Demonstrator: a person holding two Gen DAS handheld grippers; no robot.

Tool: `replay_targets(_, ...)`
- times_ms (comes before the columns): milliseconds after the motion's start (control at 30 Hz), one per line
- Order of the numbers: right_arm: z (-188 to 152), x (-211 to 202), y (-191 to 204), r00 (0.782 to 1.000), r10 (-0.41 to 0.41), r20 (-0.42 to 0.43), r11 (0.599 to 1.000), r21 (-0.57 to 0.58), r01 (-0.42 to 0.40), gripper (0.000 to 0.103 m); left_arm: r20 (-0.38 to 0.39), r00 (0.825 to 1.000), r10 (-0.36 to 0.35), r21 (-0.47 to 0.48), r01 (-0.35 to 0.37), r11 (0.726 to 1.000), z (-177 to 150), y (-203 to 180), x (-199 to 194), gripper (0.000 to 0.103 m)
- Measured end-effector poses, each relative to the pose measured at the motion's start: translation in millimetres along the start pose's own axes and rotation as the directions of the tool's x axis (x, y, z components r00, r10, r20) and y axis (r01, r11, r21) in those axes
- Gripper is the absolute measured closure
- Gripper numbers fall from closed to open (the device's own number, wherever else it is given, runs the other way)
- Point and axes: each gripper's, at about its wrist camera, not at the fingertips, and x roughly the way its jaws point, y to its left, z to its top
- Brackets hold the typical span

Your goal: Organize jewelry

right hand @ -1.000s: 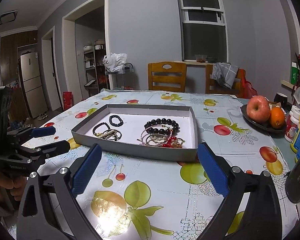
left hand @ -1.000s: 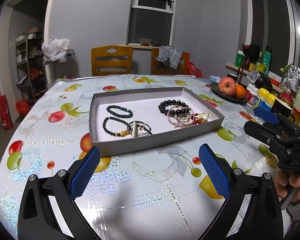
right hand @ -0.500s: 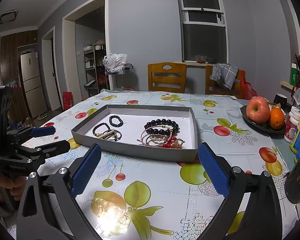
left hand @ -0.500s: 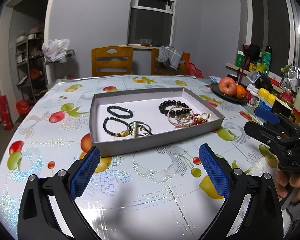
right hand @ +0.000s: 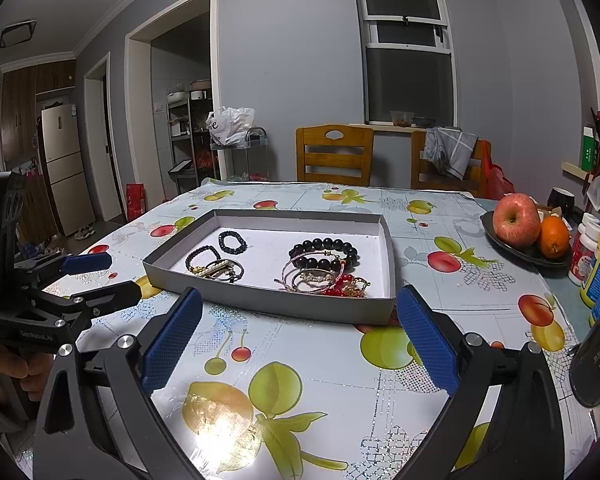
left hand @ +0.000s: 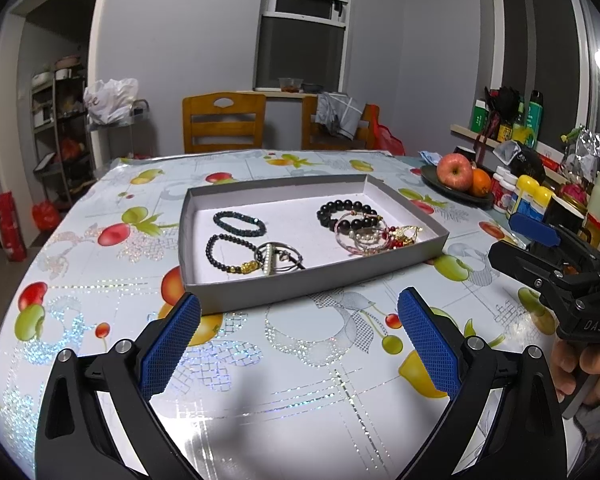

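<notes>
- A shallow grey tray sits on a counter covered in a fruit-print cloth.
- All the jewelry in view lies inside the tray, in two groups well apart.
- On the tray's left side: a small dark bead bracelet lies alone, and beside it a black bead bracelet with gold charm touches a pearl bar and metal rings.
- On the right side: a large black bead bracelet overlaps a tangled heap of bangles and red-and-gold pieces.
- The left gripper hovers over the counter just short of the tray, spread wide, holding nothing.
- The right gripper hovers likewise, spread wide and empty.
- Whether sorting is over or under way cannot be told.
- If the heap needs separating, pinching one strand at its free edge and lifting slowly would likely avoid dragging its neighbours.
</notes>
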Motion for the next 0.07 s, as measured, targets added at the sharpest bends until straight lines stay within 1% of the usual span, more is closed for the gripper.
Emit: replay_targets(67,-0.1,0.2,0.0,1.000,0.000,-0.001,1.000,0.000,0.000,0.007,0.000,1.000,0.000,0.001,0.000,1.000,-0.2,0.2,-0.1,0.005)
